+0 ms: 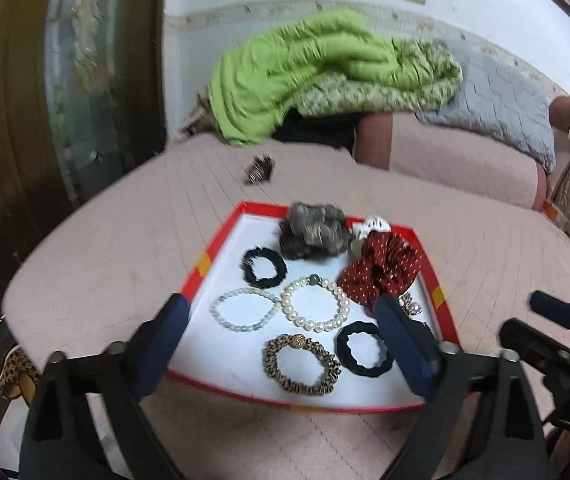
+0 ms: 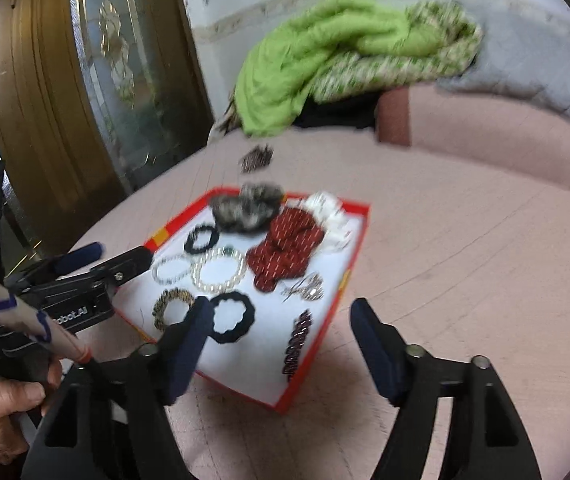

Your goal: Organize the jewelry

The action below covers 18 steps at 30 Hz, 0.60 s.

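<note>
Red tray (image 1: 437,264) of bracelets and scrunchies, both grippers' fingers (image 1: 401,344) apart, empty.

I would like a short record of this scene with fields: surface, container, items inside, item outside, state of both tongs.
surface: pink quilted bed cover
container: red tray with white floor, lying on the cover
items inside: pearl bracelet, pale bead bracelet, leopard scrunchie, two black scrunchies, red dotted scrunchie, grey fur scrunchie
item outside: dark hair clip, beyond the tray
left tongs: open, empty, above the tray
right tongs: open, empty
</note>
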Tool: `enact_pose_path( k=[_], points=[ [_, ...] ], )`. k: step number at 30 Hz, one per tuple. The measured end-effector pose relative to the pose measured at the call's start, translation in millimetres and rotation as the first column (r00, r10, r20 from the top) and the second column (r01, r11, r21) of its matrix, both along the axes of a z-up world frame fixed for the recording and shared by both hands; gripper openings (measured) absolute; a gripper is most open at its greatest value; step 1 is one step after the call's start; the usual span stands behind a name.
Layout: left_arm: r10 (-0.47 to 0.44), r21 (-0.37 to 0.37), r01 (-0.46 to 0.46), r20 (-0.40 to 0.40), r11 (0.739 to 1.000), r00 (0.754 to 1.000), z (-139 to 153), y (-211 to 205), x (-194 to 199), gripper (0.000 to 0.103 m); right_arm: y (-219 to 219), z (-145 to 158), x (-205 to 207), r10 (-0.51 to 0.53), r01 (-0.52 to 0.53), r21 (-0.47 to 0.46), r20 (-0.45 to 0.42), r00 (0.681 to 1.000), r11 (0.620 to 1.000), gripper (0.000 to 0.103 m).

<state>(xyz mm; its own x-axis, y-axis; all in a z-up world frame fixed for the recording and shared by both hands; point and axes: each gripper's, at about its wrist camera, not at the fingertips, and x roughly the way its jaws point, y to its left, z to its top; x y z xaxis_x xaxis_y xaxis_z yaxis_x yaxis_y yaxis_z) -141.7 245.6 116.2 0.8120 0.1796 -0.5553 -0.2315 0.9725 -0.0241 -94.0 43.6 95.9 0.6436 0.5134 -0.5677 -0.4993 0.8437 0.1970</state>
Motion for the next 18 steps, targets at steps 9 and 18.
enact_pose_path(
  k=[9, 18],
  points=[
    [0.057, 0.032, -0.058, 0.040, 0.998, 0.998, 16.3, -7.2, -64.7, 0.102, -34.5, 35.5, -70.6, -0.086, 0.099, -0.048, 0.233, 0.969, 0.994, 0.096],
    [0.130, 0.155, -0.130, 0.014, 0.979, 0.991, 11.5, -23.0, -81.0, 0.102, -42.5, 27.1, -90.2, -0.061, 0.084, -0.079, 0.258, 0.964, 0.993, 0.097]
  ],
)
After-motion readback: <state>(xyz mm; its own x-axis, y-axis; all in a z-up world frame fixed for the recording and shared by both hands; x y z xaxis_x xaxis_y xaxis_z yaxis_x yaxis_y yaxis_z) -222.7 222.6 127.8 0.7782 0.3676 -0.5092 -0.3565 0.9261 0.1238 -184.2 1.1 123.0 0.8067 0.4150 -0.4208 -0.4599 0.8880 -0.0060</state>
